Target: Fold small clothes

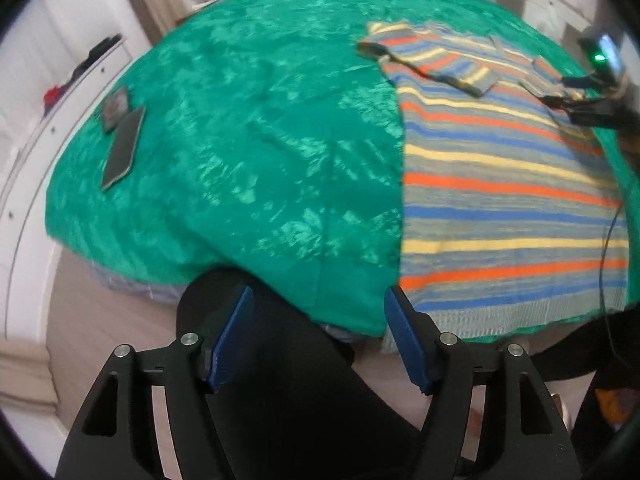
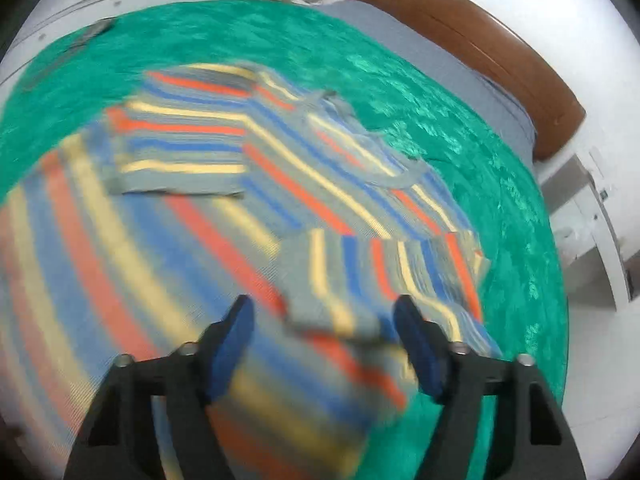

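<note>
1. Left gripper (image 1: pixel 320 340): blue pads well apart, nothing between them, hanging over the near edge of the bed, above the hem of the green blanket (image 1: pixel 240 140) and a dark trouser leg (image 1: pixel 304 392) below.
2. Right gripper (image 2: pixel 324 344): pads (image 2: pixel 232 340) apart, pressing on nothing, poised above the striped sweater (image 2: pixel 140 260); cuff of the folded-in sleeve (image 2: pixel 360 276) lying loose on the body of the sweater between the pads, not pinched. Much blur in this view.
3. Striped sweater (image 1: pixel 500 184) (grey with orange, blue and yellow bands): spread flat on the blanket toward the right side of the bed, ribbed hem at the near edge, collar toward the headboard (image 2: pixel 480 40).
4. Both sleeves turned inward across the chest: one (image 2: pixel 180 160) lying across the upper body, the other laid over the body on the right-hand side.
5. Seen from the left wrist: right gripper (image 1: pixel 592 100) small and dark at the far right of the sweater, near the shoulder, with a green light on its body.
6. Two flat dark things (image 1: pixel 122 140), touching, near the left edge of the bed, well apart from the sweater; too blurred to name.
7. Grey sheet (image 2: pixel 420 52) bare between blanket and brown headboard.
</note>
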`<state>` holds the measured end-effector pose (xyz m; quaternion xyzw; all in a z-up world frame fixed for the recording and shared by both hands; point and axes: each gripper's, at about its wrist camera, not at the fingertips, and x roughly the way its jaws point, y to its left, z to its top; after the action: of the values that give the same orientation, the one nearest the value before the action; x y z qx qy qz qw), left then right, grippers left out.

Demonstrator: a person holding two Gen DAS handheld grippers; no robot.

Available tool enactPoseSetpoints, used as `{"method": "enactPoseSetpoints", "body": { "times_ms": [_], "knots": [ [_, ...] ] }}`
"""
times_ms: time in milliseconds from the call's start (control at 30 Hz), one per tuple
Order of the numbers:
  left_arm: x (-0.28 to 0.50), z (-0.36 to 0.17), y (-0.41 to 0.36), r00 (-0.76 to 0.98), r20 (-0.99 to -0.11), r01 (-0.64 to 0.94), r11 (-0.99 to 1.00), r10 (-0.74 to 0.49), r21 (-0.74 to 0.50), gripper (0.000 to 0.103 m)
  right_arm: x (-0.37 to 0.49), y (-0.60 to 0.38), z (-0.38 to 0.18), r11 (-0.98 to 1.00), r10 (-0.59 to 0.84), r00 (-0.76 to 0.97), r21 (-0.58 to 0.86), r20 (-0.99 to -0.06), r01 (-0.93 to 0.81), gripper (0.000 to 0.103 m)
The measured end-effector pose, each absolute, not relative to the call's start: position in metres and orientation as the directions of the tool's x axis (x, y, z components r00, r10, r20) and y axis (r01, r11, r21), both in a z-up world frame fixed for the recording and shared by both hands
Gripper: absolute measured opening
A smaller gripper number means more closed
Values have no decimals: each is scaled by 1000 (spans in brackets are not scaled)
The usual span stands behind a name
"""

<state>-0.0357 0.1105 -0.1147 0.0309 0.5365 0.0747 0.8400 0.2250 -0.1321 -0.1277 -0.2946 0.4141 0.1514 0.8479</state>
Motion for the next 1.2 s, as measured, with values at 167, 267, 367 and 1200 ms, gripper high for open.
{"method": "enactPoseSetpoints", "body": {
  "times_ms": [167,267,367,1200],
  "knots": [
    [-39,-123,127,377,-905,-130,979,197,158,70,248,-217,-99,944,59,602,-152,-796,-293,5],
    [-34,-122,128,385,-903,-138,980,188,145,70,238,-306,-61,991,-5,655,-94,-756,-100,5],
    [-24,-116,118,409,-895,-119,983,179,142,70,221,-406,-39,993,-86,646,-15,-758,114,5],
    [140,-77,-30,637,-771,392,858,7,331,74,95,-470,-97,952,-56,603,139,-796,272,68]
  ]
}}
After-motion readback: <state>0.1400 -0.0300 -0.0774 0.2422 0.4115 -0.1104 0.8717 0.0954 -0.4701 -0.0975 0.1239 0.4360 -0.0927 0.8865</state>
